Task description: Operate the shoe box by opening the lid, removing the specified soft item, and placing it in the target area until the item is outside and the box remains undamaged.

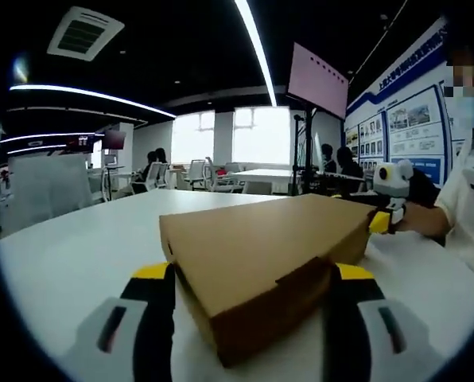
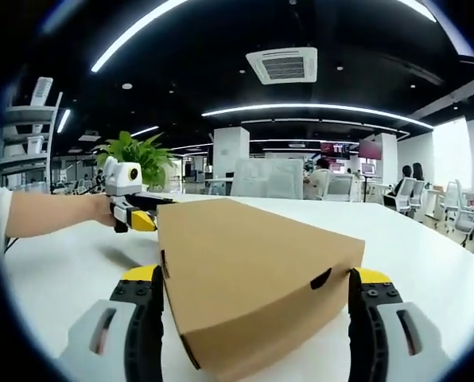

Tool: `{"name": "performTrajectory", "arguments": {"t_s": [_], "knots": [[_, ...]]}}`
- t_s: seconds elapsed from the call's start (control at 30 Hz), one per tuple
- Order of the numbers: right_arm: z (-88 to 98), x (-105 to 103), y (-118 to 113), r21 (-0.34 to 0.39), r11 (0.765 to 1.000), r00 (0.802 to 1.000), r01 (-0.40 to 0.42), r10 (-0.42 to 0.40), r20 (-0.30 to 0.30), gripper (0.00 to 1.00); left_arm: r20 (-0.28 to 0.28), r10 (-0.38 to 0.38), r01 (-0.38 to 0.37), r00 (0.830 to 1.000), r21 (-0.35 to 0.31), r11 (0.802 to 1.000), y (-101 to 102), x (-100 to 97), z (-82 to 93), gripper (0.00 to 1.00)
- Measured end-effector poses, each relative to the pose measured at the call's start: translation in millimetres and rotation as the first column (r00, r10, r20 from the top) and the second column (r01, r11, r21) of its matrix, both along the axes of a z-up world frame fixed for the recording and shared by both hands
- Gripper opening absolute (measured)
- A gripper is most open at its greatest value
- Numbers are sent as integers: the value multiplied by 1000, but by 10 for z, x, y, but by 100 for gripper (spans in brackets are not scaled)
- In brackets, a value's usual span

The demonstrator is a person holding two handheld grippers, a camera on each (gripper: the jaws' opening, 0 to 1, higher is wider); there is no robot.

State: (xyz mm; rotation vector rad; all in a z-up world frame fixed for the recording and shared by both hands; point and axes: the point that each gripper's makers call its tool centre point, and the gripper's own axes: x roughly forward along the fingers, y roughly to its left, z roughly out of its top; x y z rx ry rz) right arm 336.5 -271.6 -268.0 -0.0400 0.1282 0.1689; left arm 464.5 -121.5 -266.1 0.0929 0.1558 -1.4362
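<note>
Brown cardboard makes up the shoe box (image 1: 261,263), which lies with its lid down on the white worktop (image 1: 78,239), well in from the edges. In the left gripper view one end of it sits between the black, yellow-tipped fingers (image 1: 153,306) of the left gripper (image 1: 249,318), which stand spread to either side of that end; whether they touch the cardboard cannot be told. In the right gripper view the opposite end, with a small dark finger hole in its side, lies between the fingers (image 2: 145,318) of the right gripper (image 2: 257,322), likewise spread wide and released. Each gripper appears at the far end of the box in the other's view, held by a person's hand (image 2: 102,208) with a bare forearm and white sleeve. Farther off, a green potted plant (image 2: 137,155) stands beyond the far worktop edge in the right gripper view. Behind that are office chairs (image 1: 197,173), seated people, bright windows (image 1: 233,135), a wall of blue poster boards (image 1: 404,127), a hanging screen (image 1: 316,79) and long ceiling strip lights (image 2: 316,107).
</note>
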Motion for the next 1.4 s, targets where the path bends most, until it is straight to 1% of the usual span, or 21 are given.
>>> {"name": "performTrajectory", "arguments": {"t_s": [0.2,0.3,0.37,0.4,0.47,0.7,0.97,1.07,1.3,1.4], "knots": [[4,0,-11,0,1000,1000,2,-2,-13,100,0,1,-1,1000,-18,1000,11,-19,5,81],[6,-16,-9,5,1000,1000,-2,3,-15,97,-2,6,-6,1000,-22,1000,20,-52,10,80],[16,-38,-21,22,999,1000,-28,28,-12,96,-14,10,-11,1000,-34,999,37,-92,10,78],[11,-45,-43,23,999,999,-33,34,-10,96,-38,9,-12,999,-58,998,49,-109,28,77],[9,-45,-23,16,999,999,-35,35,-7,96,-22,19,-20,1000,-54,998,49,-132,17,78],[15,-61,-24,20,999,999,-41,41,-20,94,-27,41,-43,999,-47,998,63,-182,24,78],[16,-112,-10,16,998,998,-58,58,-18,93,-27,60,-61,998,-37,997,83,-251,25,78],[13,-147,-6,14,998,997,-68,68,-30,93,-29,64,-65,998,-26,998,90,-291,24,77],[16,-252,11,16,997,997,-77,77,-13,92,-30,74,-76,997,-38,996,122,-379,18,77],[17,-302,12,15,997,997,-80,80,-18,92,-32,77,-77,997,-24,997,123,-452,26,77]]}}
